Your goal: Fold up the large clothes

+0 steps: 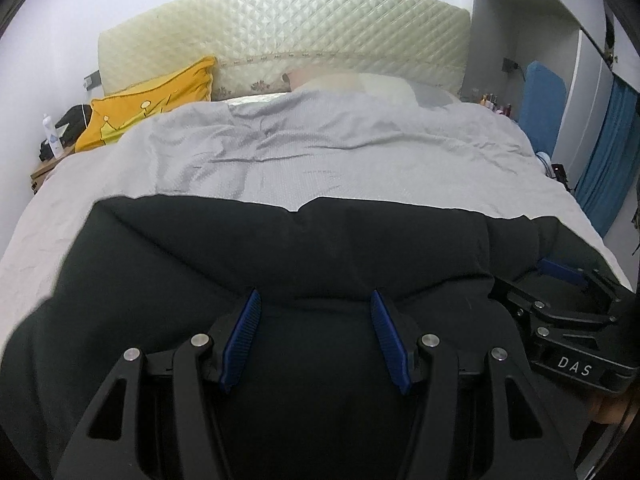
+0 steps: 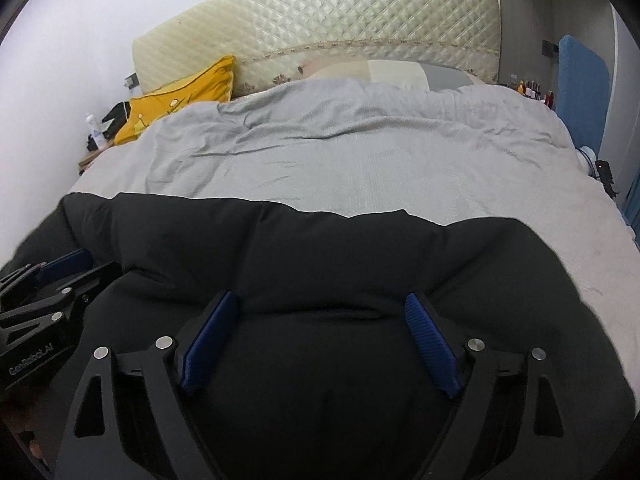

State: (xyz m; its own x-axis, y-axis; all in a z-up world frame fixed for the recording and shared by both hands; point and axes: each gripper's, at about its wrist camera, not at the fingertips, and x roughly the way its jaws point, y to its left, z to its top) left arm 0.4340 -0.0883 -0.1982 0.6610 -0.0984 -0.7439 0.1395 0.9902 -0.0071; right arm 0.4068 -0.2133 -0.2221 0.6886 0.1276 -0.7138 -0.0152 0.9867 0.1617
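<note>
**Black padded garment across the foot of the bed, two claws over it**

Black padded garment point(image 1: 240, 256) — we count one — lies spread across the near end of the bed point(image 1: 360, 168), on the grey cover. Its far edge runs roughly straight from side to side, with a small dip near the middle. Beyond that edge we have a broad stretch of bare grey cover, rumpled toward the headboard point(image 1: 288, 28).

Two claws are in play. Our left claw point(image 1: 316, 312) sits low over the garment, its two blue pads spread wide, nothing pinched between them. Our right claw point(image 2: 322, 312) hovers just beside it, jaws likewise wide apart, gripping nothing. Whether the pads touch the cloth, we cannot tell.

One yellow cushion point(image 1: 152, 100) leans at the head end's left corner. One pale pillow point(image 2: 384, 70) shows above the cover. At the bed's right edge stands one blue panel point(image 2: 580, 80).
</note>
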